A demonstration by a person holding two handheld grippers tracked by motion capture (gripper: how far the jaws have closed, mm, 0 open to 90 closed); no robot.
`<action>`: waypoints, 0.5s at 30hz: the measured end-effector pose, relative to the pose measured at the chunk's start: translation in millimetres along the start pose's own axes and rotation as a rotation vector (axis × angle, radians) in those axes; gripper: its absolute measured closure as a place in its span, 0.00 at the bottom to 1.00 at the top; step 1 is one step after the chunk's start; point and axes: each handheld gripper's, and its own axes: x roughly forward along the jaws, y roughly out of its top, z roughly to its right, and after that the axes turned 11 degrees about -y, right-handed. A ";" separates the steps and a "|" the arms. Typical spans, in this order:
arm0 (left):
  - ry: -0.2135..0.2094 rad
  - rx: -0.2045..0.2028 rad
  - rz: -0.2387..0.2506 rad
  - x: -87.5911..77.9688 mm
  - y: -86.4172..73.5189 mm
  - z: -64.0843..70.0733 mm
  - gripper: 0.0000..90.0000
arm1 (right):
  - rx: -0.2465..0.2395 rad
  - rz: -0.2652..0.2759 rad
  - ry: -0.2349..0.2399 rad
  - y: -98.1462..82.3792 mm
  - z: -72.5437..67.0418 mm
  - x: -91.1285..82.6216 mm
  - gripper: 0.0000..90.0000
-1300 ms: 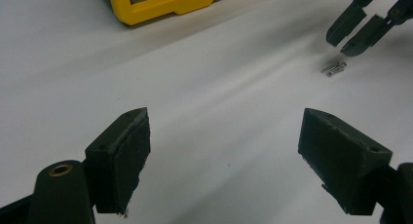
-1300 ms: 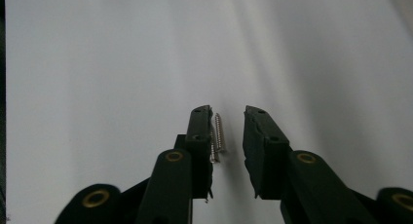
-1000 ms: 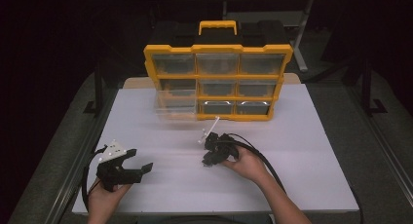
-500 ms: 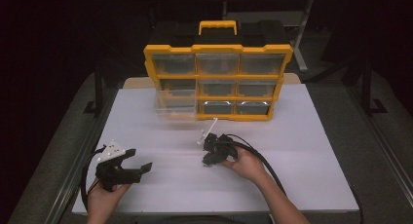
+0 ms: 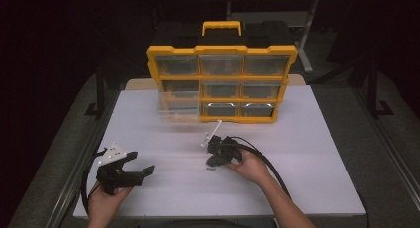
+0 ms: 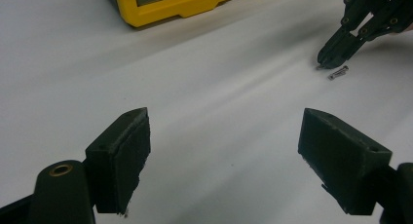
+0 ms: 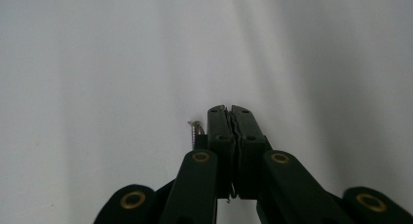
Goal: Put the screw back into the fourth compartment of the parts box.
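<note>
Dark room, white table [image 5: 317,153] under the lamp.

On the right gripper [image 7: 229,110], jaws pressed flat together, tips down on the table, having just been closing, with nothing caught between them. Screw [image 7: 195,132] just beside the outer face of one jaw, lying free on the white surface, not pinched. Seen from the left gripper view too: small and bright, close by the shut tip, apart from it or barely touching, hard to tell which.

Left gripper [image 6: 226,119] near the front edge of the table, well apart from the work, jaws spread wide and empty.

Farther back, yellow organizer [image 5: 222,84] standing upright, one clear drawer [image 5: 178,109] at its lower left pulled out toward the table — probably the place meant for the screw.

Step in hand, by the look of it: picking up the screw. To do it well:
- Open the jaws a little, only enough to clear the screw.
- Shift sideways until the screw lies centred between the pads — not at a corner.
- Keep the tips low, grazing the table, so the screw cannot slip under.
- Close slowly across the shaft; a fast snap could flick so small a part away.
- Lift straight up, then check the pinch before carrying toward the drawer.
</note>
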 end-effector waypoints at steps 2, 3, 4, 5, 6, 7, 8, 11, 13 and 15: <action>0.000 0.000 0.004 0.2 0.1 0.6 0.21 | 0.010 0.003 0.011 -1.0 1.6 -1.0 0.97; 0.000 0.007 0.002 0.0 0.2 0.1 0.21 | 0.002 0.017 0.019 -1.1 2.9 -1.5 0.97; 0.001 0.015 -0.001 -0.5 0.3 -0.7 0.21 | -0.005 0.029 0.020 -1.2 4.2 -2.5 0.97; 0.001 0.015 -0.001 -0.5 0.3 -0.7 0.21 | -0.009 0.037 0.019 -1.1 5.6 -4.2 0.97; 0.001 0.007 0.000 -0.7 0.2 -0.6 0.21 | -0.003 0.038 0.017 -1.1 6.1 -6.9 0.97; 0.002 0.003 0.005 -0.8 0.1 -0.3 0.21 | -0.002 0.041 0.014 -1.3 7.5 -9.1 0.97; 0.001 -0.009 0.016 -0.5 0.3 0.4 0.21 | 0.004 0.038 0.009 -1.6 9.1 -11.9 0.97; 0.001 -0.008 0.025 -0.3 0.0 0.0 0.21 | 0.006 0.046 0.006 -2.6 12.9 -17.1 0.97; 0.001 -0.007 0.026 -0.6 0.0 -0.2 0.21 | 0.036 0.059 0.012 -5.6 19.2 -26.2 0.97; 0.002 -0.007 0.026 -0.5 0.0 -0.1 0.21 | 0.050 0.066 0.010 -6.4 23.6 -32.8 0.97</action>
